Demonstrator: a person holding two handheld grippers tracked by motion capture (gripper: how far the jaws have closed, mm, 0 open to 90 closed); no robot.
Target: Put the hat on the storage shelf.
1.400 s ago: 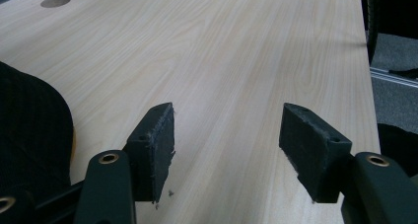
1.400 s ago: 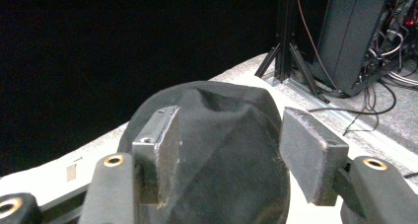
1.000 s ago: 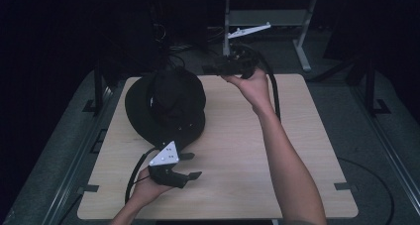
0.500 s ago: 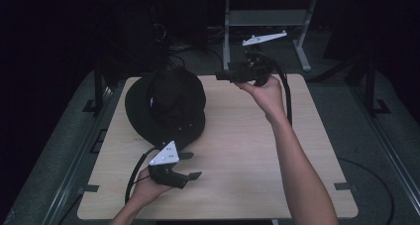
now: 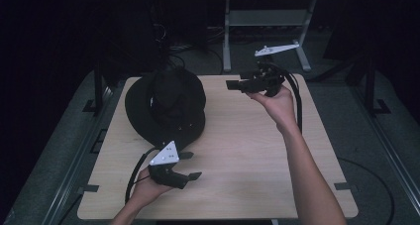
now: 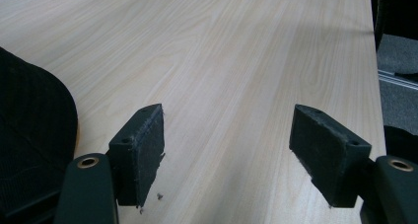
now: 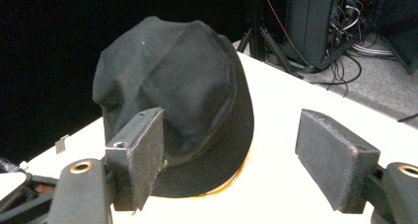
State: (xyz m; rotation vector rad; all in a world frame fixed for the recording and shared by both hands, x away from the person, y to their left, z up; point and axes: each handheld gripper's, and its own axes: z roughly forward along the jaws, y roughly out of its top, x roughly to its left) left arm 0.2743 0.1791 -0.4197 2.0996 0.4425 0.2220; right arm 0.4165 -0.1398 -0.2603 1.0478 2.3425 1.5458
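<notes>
Black fabric bucket hat point(image 5: 166, 106) sat crown-up on the far left part of the pale wooden table point(image 5: 247, 155). Left gripper point(image 5: 190, 166) rested near the table's front edge, just in front of the hat's brim, jaws apart, nothing between them. Right gripper point(image 5: 231, 84) was held above the table's far side, pointing at the hat; its jaws had just been opening, empty.

Light wooden table point(image 5: 247, 150); black hat point(image 5: 168, 106) lying on far-left part.
</notes>
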